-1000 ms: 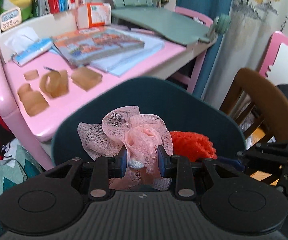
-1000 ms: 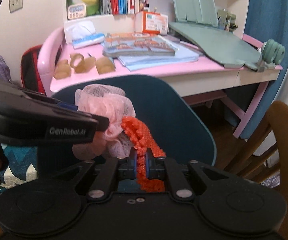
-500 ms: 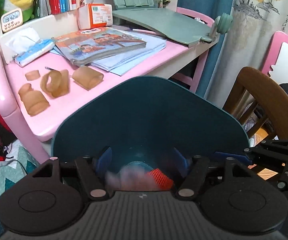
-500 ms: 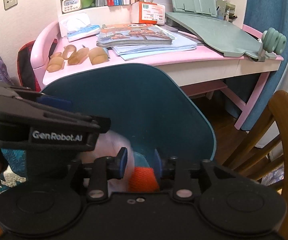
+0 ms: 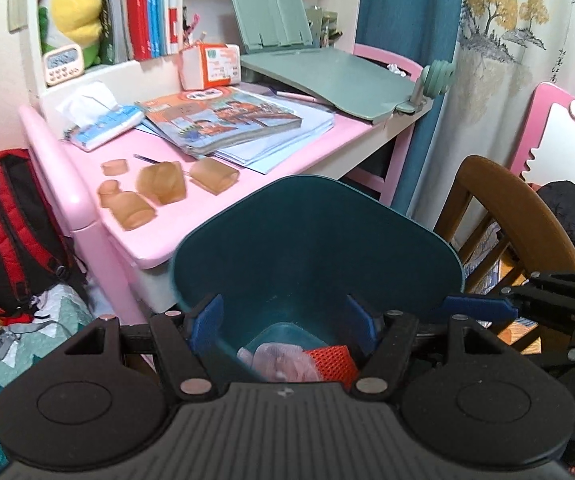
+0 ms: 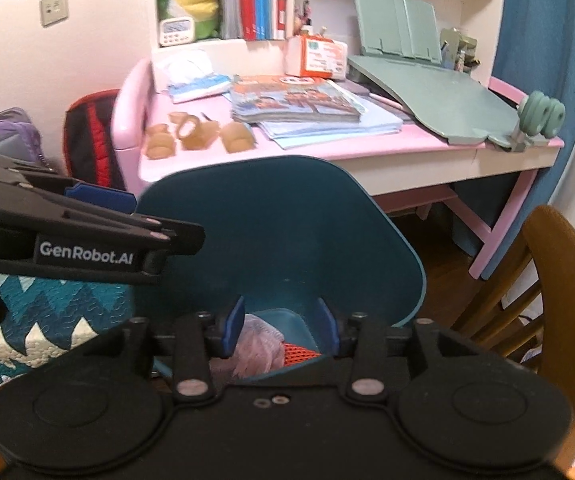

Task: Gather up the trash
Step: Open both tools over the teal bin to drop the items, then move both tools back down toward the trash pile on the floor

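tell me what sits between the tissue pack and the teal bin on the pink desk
Four amber translucent curved pieces lie there on the pink desk, clearest in the left wrist view.

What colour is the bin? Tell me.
Dark teal bin, clearest in the left wrist view.

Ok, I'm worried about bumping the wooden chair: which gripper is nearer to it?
Right. The right gripper hangs over the teal bin nearest the wooden chair; the left gripper is beyond it, farther from the chair. Both jaws have just been opening, nothing between them.
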